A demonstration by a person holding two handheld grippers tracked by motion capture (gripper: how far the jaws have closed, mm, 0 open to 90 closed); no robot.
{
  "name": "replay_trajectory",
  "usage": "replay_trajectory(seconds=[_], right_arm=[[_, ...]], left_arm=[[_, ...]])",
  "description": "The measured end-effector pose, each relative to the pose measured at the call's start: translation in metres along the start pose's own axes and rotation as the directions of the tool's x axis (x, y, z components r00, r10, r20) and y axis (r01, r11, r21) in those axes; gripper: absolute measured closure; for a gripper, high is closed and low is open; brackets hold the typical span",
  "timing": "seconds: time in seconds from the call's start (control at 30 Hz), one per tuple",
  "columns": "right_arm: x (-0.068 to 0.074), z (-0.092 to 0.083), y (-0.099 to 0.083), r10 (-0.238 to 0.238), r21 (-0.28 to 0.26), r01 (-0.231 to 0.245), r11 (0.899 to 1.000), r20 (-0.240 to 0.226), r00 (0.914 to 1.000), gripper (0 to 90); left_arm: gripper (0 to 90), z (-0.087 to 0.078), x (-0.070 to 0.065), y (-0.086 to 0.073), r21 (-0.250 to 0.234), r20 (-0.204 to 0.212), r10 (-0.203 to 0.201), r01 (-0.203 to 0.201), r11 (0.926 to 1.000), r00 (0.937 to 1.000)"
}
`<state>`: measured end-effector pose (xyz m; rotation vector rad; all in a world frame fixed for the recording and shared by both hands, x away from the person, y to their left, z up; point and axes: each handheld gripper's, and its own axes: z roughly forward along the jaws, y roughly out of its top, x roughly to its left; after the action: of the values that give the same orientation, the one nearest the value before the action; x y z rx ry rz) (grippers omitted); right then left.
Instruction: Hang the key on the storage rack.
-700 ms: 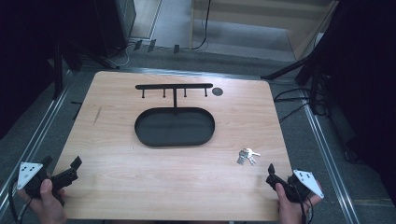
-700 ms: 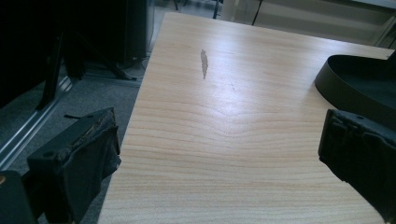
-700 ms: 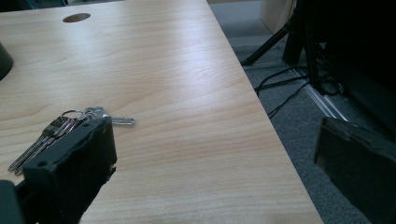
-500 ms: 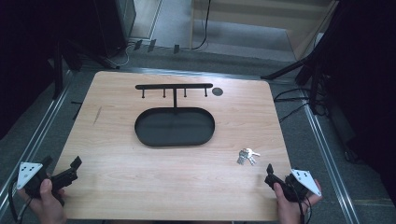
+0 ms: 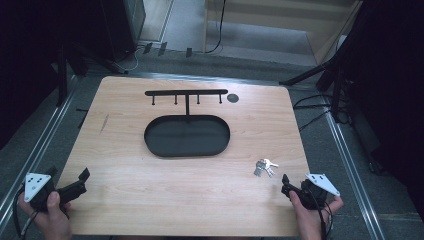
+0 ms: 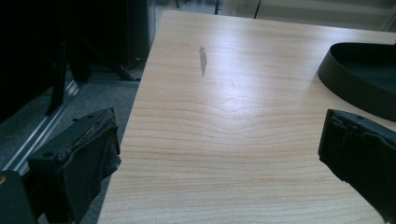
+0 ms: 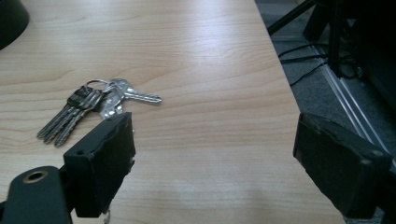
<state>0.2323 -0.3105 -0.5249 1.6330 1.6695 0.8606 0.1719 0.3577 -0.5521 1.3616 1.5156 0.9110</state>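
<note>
A bunch of silver keys (image 5: 264,167) (image 7: 88,109) lies flat on the wooden table, toward its right front. My right gripper (image 5: 291,186) (image 7: 217,135) hovers just in front and to the right of the keys. It is open, with only bare wood between its jaws. The left gripper (image 5: 70,176) (image 6: 217,130) is at the table's front left corner, also open and holding nothing. A black oval tray (image 5: 187,137) (image 6: 359,79) sits at the table's centre, and a black hook rack (image 5: 186,92) rises from its far side.
A small dark disc (image 5: 232,97) is set in the tabletop at the back right. A grey scuff (image 6: 202,60) marks the wood on the left. Cables and stand legs (image 5: 320,107) lie on the floor past the table's right edge.
</note>
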Motion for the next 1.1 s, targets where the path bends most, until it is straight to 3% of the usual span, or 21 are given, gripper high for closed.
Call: replay_trajectory(seconds=[0.17,0.47,0.6,0.77,0.8,0.83,0.9,0.93,0.97,1.0,1.03,1.07,1.1], right_arm=[[0.007,0.003,0.02,-0.027,0.055,0.027,0.998,0.007,0.9996,12.9],[0.016,0.009,0.061,-0.075,0.138,0.073,0.988,0.011,0.9971,15.8],[0.017,0.016,0.075,-0.09,0.202,0.085,0.976,0.017,0.9958,16.9],[0.022,0.025,0.089,-0.146,0.292,0.129,0.948,0.036,0.9886,17.8],[0.022,0.025,0.089,-0.146,0.292,0.129,0.948,0.036,0.9886,17.8],[0.024,0.028,0.095,-0.162,0.329,0.142,0.934,0.036,0.9861,18.9],[0.029,0.031,0.101,-0.169,0.367,0.15,0.918,0.021,0.9854,20.2],[0.029,0.031,0.101,-0.169,0.367,0.15,0.918,0.021,0.9854,20.2],[0.034,0.035,0.107,-0.178,0.417,0.158,0.895,0.009,0.984,22.0],[0.034,0.035,0.107,-0.178,0.417,0.158,0.895,0.009,0.984,22.0],[0.041,0.041,0.111,-0.183,0.47,0.17,0.866,-0.018,0.983,20.9],[0.044,0.043,0.112,-0.185,0.494,0.169,0.853,-0.017,0.9826,20.9],[0.049,0.048,0.113,-0.18,0.54,0.157,0.827,-0.01,0.9836,20.4]], left_arm=[[0.0,0.0,0.0,0.0,0.002,0.002,0.006,-0.006,1.0,1.0],[0.0,0.0,0.004,0.0,0.002,0.018,-0.021,0.021,0.9998,0.9996],[0.0,0.0,0.005,0.0,0.004,0.021,-0.037,0.037,0.9993,0.9991],[0.0,0.001,0.006,0.001,0.006,0.028,-0.052,0.051,0.9987,0.9983],[0.0,0.001,0.007,0.001,0.009,0.032,-0.053,0.053,0.9986,0.9981],[0.0,0.001,0.007,0.001,0.013,0.031,-0.055,0.054,0.9984,0.998],[0.0,0.002,0.007,0.001,0.018,0.035,-0.055,0.054,0.9984,0.9979],[0.0,0.002,0.007,0.001,0.018,0.035,-0.055,0.054,0.9984,0.9979],[0.0,0.002,0.007,0.001,0.019,0.035,-0.054,0.053,0.9984,0.9979],[0.0,0.002,0.007,0.001,0.019,0.035,-0.054,0.053,0.9984,0.9979],[0.0,0.002,0.007,0.001,0.021,0.036,-0.052,0.051,0.9985,0.998],[0.0,0.002,0.007,0.001,0.02,0.037,-0.053,0.052,0.9985,0.9979],[0.0,0.002,0.007,0.001,0.021,0.037,-0.052,0.052,0.9984,0.9979]])
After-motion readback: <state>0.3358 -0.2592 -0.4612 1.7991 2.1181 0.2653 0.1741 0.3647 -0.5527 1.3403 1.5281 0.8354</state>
